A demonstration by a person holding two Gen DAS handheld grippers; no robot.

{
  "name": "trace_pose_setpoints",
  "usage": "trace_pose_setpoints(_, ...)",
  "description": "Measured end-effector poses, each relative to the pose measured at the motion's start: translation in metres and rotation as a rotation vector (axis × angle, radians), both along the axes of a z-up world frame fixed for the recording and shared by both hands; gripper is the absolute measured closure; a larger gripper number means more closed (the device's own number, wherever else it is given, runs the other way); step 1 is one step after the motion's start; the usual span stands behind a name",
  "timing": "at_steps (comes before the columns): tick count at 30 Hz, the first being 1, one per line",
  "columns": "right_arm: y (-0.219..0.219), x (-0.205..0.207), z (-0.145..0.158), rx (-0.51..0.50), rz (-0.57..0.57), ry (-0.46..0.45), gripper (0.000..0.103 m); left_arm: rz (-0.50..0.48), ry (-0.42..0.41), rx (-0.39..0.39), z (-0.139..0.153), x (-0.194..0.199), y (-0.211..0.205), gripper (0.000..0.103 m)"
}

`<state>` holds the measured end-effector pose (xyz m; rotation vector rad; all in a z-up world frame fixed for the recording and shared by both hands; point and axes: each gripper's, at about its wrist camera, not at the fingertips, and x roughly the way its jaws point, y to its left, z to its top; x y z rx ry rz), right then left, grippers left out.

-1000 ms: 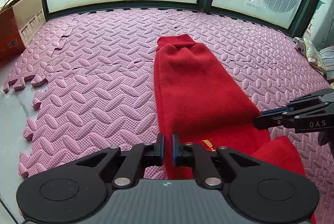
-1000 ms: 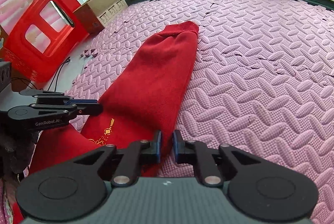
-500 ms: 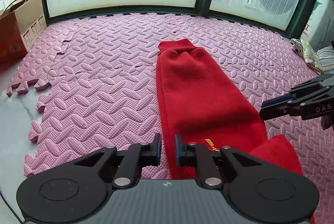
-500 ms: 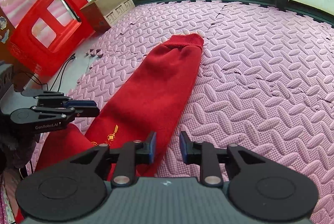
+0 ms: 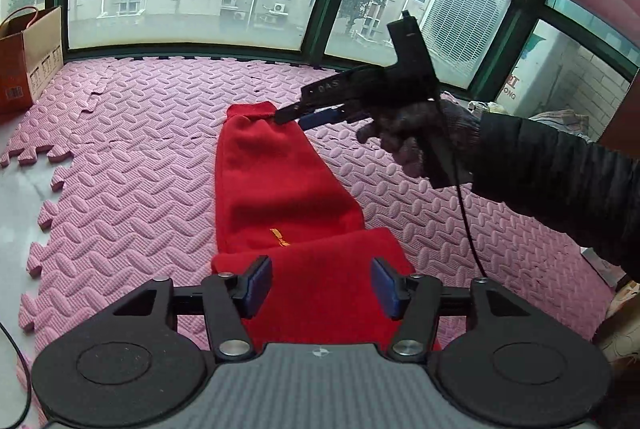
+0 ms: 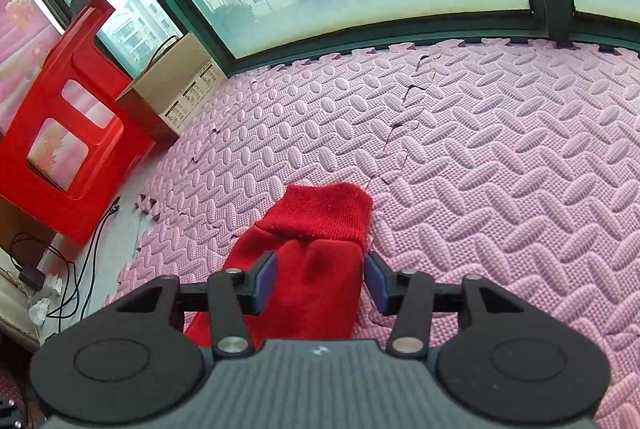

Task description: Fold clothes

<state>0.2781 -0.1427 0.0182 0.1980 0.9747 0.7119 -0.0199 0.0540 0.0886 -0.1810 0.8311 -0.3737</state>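
A long red garment [image 5: 280, 189] lies stretched out on the pink foam mat [image 5: 132, 165], its ribbed cuff [image 5: 250, 111] at the far end and a folded-over part nearest me. My left gripper [image 5: 322, 283] hovers over that near fold, its jaws opening, with the cloth lying loose below them. My right gripper [image 5: 290, 119], held by a gloved hand [image 5: 416, 137], has reached the cuff. In the right wrist view its jaws [image 6: 320, 283] are opening just behind the cuff [image 6: 324, 213]. The red cloth lies between the pads, which do not press on it.
A brown paper bag [image 6: 176, 85] and a red plastic stool [image 6: 68, 133] stand at the left by the window. Black cables [image 6: 80, 261] lie on the bare floor [image 5: 16, 213] past the mat's jagged edge. A pile of cloth [image 5: 560, 117] sits at the far right.
Both grippers went from shut to open and let go of the red cloth. The right gripper moved forward along the garment to the cuff. The left gripper pulled back and rose.
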Motion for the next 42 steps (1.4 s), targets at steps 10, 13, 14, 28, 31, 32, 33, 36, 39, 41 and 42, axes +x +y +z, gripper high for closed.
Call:
trace_pose_setpoints(10,-0.007,-0.032,0.039,0.094,-0.006,-0.094,0.095,0.01,0.056,-0.049,-0.007,-0.028,-0.011,0.031)
trace_pose_setpoints(13,-0.011,-0.061,0.076,0.136,0.039,-0.165,0.095,0.017,0.049,-0.037,-0.007,-0.039,-0.013,0.029)
trace_pose_setpoints(14,-0.012,-0.073,0.088,0.145,0.059,-0.195,0.095,0.021,0.047,-0.034,-0.007,-0.043,-0.014,0.029)
trace_pose_setpoints(28,-0.015,-0.283,0.147,0.08,0.451,-0.497,0.095,0.261,0.01,-0.044,-0.007,-0.134,0.02,0.02)
trace_pose_setpoints(31,-0.006,-0.327,0.128,0.006,0.556,-0.54,0.095,0.307,0.001,-0.04,-0.007,-0.149,0.027,0.019)
trace_pose_setpoints(32,-0.003,-0.342,0.122,-0.019,0.591,-0.554,0.095,0.321,-0.003,-0.042,-0.007,-0.154,0.03,0.019)
trace_pose_setpoints(33,-0.001,-0.356,0.116,-0.043,0.626,-0.567,0.095,0.336,-0.007,-0.044,-0.007,-0.158,0.032,0.018)
trace_pose_setpoints(36,0.002,-0.383,0.093,-0.117,0.699,-0.604,0.09,0.371,-0.017,-0.049,-0.005,-0.167,0.039,0.018)
trace_pose_setpoints(39,0.001,-0.402,0.082,-0.15,0.754,-0.635,0.073,0.379,-0.057,-0.05,0.006,-0.171,0.041,0.018)
trace_pose_setpoints(41,0.0,-0.413,0.08,-0.165,0.785,-0.655,0.065,0.379,-0.092,-0.049,0.015,-0.172,0.041,0.018)
trace_pose_setpoints(42,-0.001,-0.414,0.08,-0.167,0.791,-0.659,0.063,0.378,-0.115,-0.05,0.021,-0.17,0.04,0.018)
